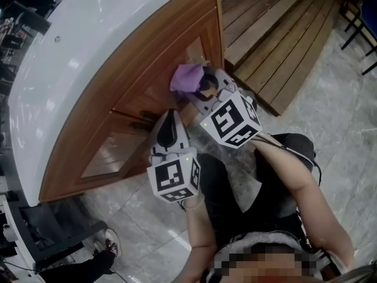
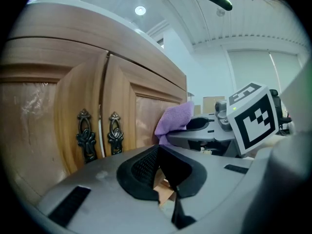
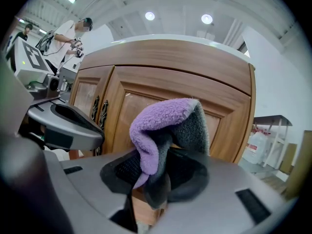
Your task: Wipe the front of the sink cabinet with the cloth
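A purple cloth point(image 1: 186, 78) point(image 3: 161, 123) with a grey underside is bunched in my right gripper point(image 1: 203, 86) point(image 3: 156, 167), which is shut on it. The cloth is held up against the right door of the wooden sink cabinet point(image 1: 138, 96) point(image 3: 161, 79); I cannot tell whether it touches the wood. My left gripper point(image 1: 169, 121) point(image 2: 158, 172) hangs just left of it, lower on the cabinet front, jaws shut with nothing between them. Two dark ornate door handles point(image 2: 100, 134) show where the doors meet. In the left gripper view the cloth point(image 2: 174, 122) sticks out past the right gripper.
A curved white countertop point(image 1: 70, 58) overhangs the cabinet. A wooden plank platform point(image 1: 283, 34) lies to the right on the marble floor point(image 1: 336, 105). Another person's shoe point(image 1: 109, 244) is at lower left. A person point(image 3: 68, 33) stands far left; white jugs point(image 3: 258, 145) stand at right.
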A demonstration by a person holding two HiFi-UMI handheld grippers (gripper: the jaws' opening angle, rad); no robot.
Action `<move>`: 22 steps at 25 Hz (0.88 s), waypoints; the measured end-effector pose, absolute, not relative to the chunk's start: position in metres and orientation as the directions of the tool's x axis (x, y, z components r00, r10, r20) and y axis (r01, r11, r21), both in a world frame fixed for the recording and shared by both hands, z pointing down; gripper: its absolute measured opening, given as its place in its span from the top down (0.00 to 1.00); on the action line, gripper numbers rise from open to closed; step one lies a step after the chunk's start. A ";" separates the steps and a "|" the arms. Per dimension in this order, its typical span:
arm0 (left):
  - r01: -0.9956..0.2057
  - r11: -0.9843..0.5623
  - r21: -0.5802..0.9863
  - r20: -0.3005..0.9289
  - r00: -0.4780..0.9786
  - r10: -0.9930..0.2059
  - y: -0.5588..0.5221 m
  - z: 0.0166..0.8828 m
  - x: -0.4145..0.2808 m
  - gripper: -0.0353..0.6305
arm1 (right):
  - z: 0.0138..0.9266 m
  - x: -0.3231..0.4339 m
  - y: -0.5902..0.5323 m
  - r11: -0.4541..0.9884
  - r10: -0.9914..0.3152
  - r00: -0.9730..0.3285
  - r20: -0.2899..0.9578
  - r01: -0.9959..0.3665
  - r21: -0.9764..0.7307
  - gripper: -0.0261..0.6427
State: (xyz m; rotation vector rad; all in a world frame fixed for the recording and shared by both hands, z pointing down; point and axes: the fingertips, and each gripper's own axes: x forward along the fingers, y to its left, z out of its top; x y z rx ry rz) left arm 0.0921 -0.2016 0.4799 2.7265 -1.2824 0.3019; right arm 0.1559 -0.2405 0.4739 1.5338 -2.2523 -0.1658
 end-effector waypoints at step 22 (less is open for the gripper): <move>-0.732 -0.681 0.024 0.231 0.667 -0.709 -0.204 0.485 0.135 0.95 | 0.481 0.245 -0.253 0.255 -0.942 -0.169 0.291 -0.923 0.289 0.69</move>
